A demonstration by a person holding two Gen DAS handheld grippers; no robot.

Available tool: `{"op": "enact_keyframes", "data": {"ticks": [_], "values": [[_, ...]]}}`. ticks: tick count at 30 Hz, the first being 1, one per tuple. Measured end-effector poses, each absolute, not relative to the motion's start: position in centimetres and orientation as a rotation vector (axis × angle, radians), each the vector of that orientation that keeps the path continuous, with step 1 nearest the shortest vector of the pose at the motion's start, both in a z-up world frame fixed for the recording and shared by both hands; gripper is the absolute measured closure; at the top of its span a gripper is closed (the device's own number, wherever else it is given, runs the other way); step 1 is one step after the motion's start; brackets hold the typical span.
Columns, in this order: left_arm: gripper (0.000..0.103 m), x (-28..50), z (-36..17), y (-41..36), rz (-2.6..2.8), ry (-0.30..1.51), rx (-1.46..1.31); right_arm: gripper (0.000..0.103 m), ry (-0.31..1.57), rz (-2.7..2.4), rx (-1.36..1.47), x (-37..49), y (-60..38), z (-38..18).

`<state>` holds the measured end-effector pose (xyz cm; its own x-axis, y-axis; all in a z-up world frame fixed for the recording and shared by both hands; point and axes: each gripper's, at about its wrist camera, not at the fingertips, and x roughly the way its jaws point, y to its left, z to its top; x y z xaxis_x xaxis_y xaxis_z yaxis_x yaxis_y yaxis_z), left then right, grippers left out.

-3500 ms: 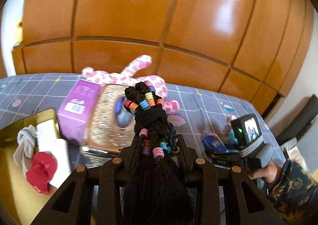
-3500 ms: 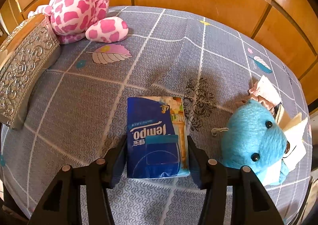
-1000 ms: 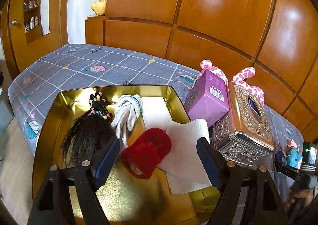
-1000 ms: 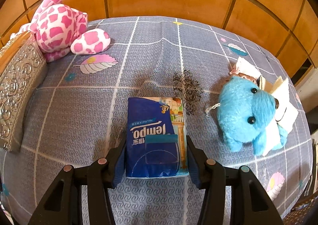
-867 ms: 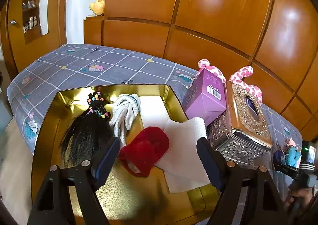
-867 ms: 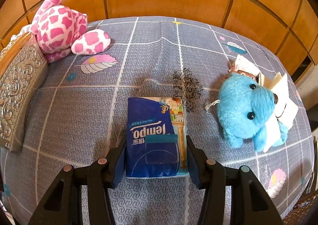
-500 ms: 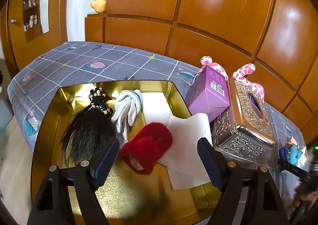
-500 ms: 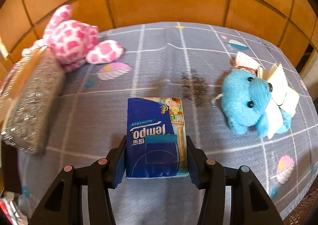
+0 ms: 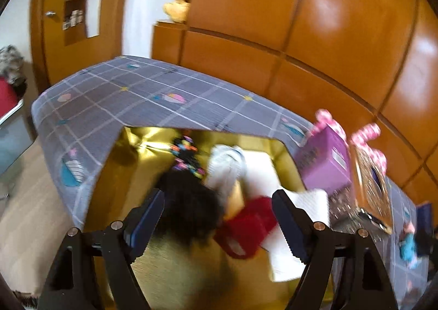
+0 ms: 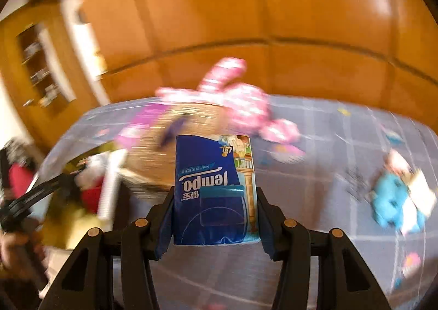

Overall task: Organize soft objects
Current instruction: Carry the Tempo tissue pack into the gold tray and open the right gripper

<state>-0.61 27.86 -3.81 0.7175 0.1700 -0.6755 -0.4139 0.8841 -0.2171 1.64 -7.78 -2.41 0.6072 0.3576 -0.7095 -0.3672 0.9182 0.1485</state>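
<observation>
Fingers (image 10: 269, 230) of the right gripper (image 10: 215, 223) clamp the blue tissue pack (image 10: 216, 189); left gripper (image 9: 219, 221) fingers spread apart above the gold tray (image 9: 128, 151).

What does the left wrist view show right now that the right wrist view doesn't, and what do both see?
Only the left wrist view shows the open left gripper over the gold tray, and the black wig lying in it. Only the right wrist view shows the right gripper shut on the blue tissue pack. Both show the pink plush, the purple box, the red item in the tray and the blue plush, all blurred.
</observation>
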Motion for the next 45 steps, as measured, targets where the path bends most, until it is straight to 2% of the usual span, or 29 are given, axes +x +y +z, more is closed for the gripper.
{"op": "enact_keyframes", "data": {"ticks": [5, 12, 19, 22, 25, 45], "values": [[0.022, -1.7, -3.3, 30.6, 0.397, 0.665, -0.403, 0.051, 0.860, 0.652, -0.085, 0.9, 0.5, -2.6], [0.022, -2.2, -3.3, 32.5, 0.437, 0.649, -0.436, 0.051, 0.969, 0.829, -0.245, 1.0, 10.5, -6.7], [0.022, -2.2, -3.6, 33.0, 0.447, 0.656, -0.445, 0.050, 1.111, 0.847, -0.356, 2.5, 14.7, -12.5], [0.022, -2.1, -3.8, 32.9, 0.446, 0.660, -0.443, 0.045, 1.089, 0.832, -0.387, 2.3, 14.7, -13.0], [0.022, -2.0, -3.9, 32.6, 0.441, 0.663, -0.433, 0.041, 1.082, 0.831, -0.379, 2.0, 14.4, -12.6], [0.021, -1.8, -2.7, 26.7, 0.309, 0.657, -0.309, 0.041, 0.809, 0.704, -0.258, -0.6, 8.1, -4.9]]}}
